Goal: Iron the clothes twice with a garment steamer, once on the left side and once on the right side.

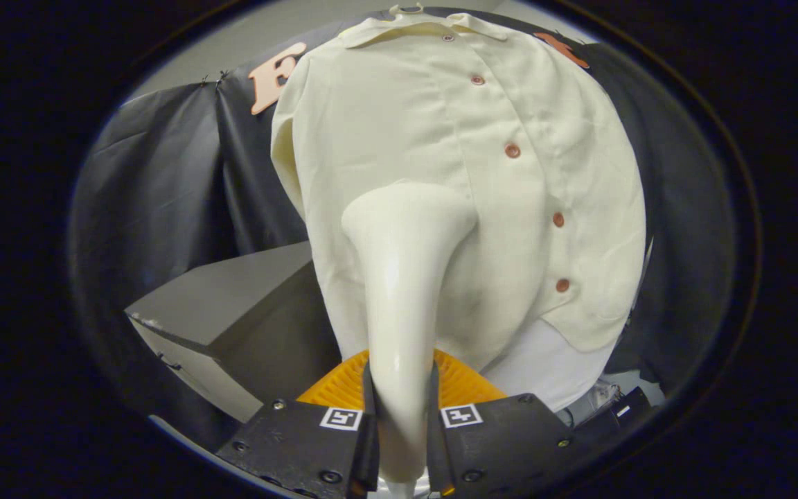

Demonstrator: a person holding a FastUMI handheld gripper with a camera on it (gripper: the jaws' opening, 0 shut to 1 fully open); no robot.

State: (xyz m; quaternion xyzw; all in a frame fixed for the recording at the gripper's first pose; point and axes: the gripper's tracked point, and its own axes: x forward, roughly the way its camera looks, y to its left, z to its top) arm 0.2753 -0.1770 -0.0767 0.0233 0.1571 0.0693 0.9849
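**Steamer head against the hanging shirt**

Hanging in front of the booth's black cloth wall (163,180), a cream button-up shirt (385,138) faces the camera, its collar at the top and a row of reddish-brown buttons (512,150) running down the placket. The fabric is lightly creased, and a whiter layer (544,360) shows below the hem on the button side. The gripper (402,436) is closed on the handle of the garment steamer (399,291); both fingers press against the glossy cream handle, one on each side. The steamer rises from between the fingers and widens into a flat head that lies against the lower middle of the shirt, just beside the button line, on the panel without buttons. Whether the head truly touches the cloth cannot be told. An orange ribbed part (461,384) sits just behind the fingers. Beside the shirt stands a grey box-like surface (233,291) with a pale front edge. Above the cloth wall a strip of light grey room wall (246,41) shows.
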